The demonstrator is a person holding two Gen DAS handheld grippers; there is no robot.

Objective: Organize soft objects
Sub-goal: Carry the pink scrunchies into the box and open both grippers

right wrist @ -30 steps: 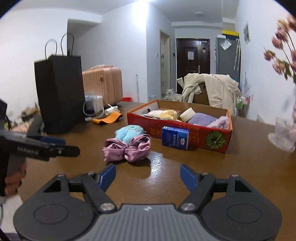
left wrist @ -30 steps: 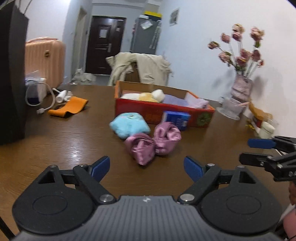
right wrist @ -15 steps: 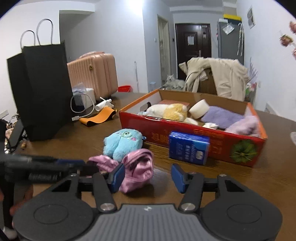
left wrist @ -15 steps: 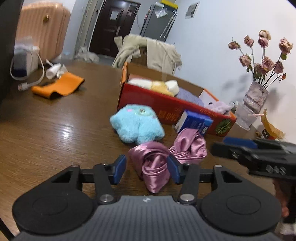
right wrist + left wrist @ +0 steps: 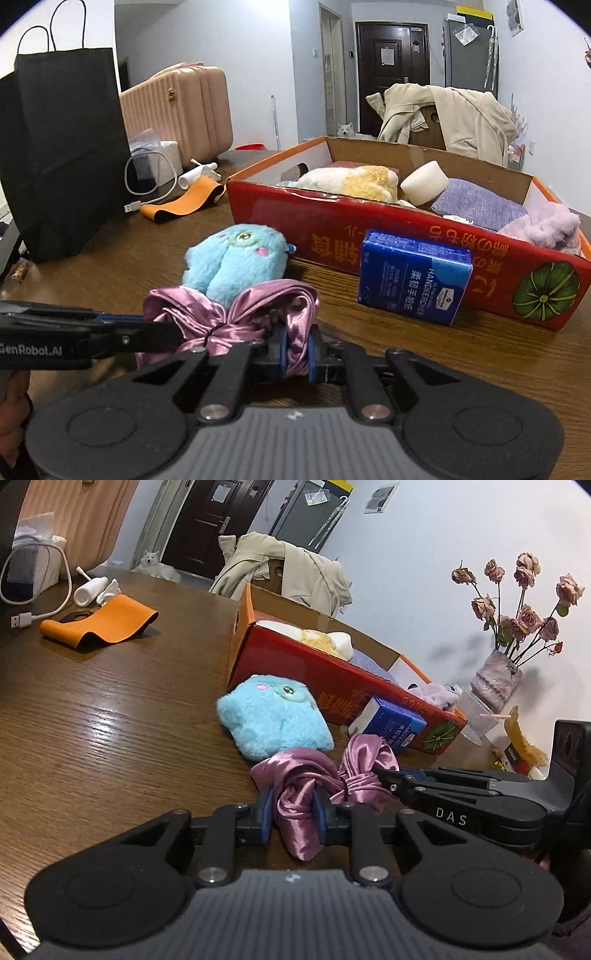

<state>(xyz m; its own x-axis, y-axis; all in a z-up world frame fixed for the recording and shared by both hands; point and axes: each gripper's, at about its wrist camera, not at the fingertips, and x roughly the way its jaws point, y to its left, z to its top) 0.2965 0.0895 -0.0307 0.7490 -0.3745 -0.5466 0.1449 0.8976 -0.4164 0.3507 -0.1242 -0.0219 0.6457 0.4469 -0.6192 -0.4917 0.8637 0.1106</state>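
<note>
A pink satin bow (image 5: 321,775) lies on the wooden table (image 5: 110,720) in front of a fluffy blue plush toy (image 5: 273,716). My left gripper (image 5: 293,814) is shut on one lobe of the bow. My right gripper (image 5: 295,349) is shut on the other lobe of the pink satin bow (image 5: 236,310). The blue plush toy (image 5: 236,258) sits just behind it. A red cardboard box (image 5: 406,236) holds several soft items; it also shows in the left wrist view (image 5: 332,686). A blue tissue pack (image 5: 413,277) leans against the box front.
A black paper bag (image 5: 62,147) stands at the left. An orange strap (image 5: 99,622), a white cable (image 5: 37,602) and a small white tube (image 5: 88,589) lie beyond. A vase of dried roses (image 5: 498,679) stands at the right. A jacket-draped chair (image 5: 443,118) is behind the box.
Both grippers moved forward and down to the pink bow and closed on it, one on each lobe. One second ago both were open and well back from it.
</note>
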